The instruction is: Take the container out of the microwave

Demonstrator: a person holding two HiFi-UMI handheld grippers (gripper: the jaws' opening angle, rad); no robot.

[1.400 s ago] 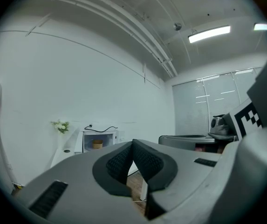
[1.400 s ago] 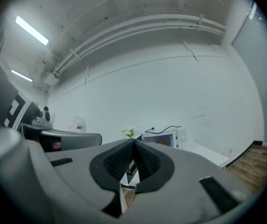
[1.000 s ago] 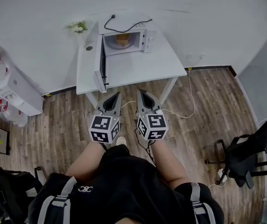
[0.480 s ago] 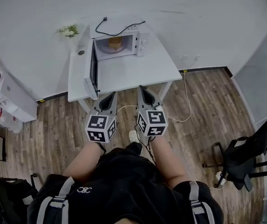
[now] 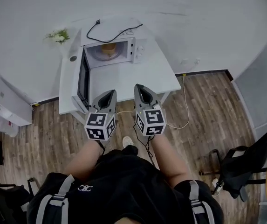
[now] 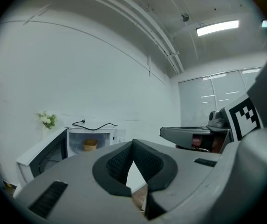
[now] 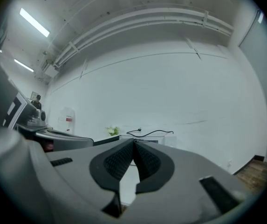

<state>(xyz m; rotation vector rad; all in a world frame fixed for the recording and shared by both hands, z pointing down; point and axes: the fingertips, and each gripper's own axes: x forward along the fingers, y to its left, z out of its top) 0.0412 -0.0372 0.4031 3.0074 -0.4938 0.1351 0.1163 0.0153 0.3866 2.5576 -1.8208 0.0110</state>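
A white microwave [image 5: 110,52] stands at the back of a white table [image 5: 128,76], its door [image 5: 82,78] swung open to the left. Inside sits a small tan container [image 5: 108,49], also visible in the left gripper view as the container [image 6: 90,145] in the lit cavity. My left gripper [image 5: 111,92] and right gripper [image 5: 137,86] are held side by side over the table's front edge, pointing at the microwave and well short of it. Both are shut and empty, as the left gripper [image 6: 132,143] and right gripper [image 7: 133,141] show in their own views.
A black cable [image 5: 114,29] lies on top of the microwave, and white flowers [image 5: 58,35] stand left of it. A white cabinet [image 5: 3,101] is at the left wall, a black chair [image 5: 238,167] at the right, and a cord [image 5: 184,106] runs down to the wooden floor.
The person has walked toward the table. Both grippers have come forward from over the floor to the table's front edge, still shut.
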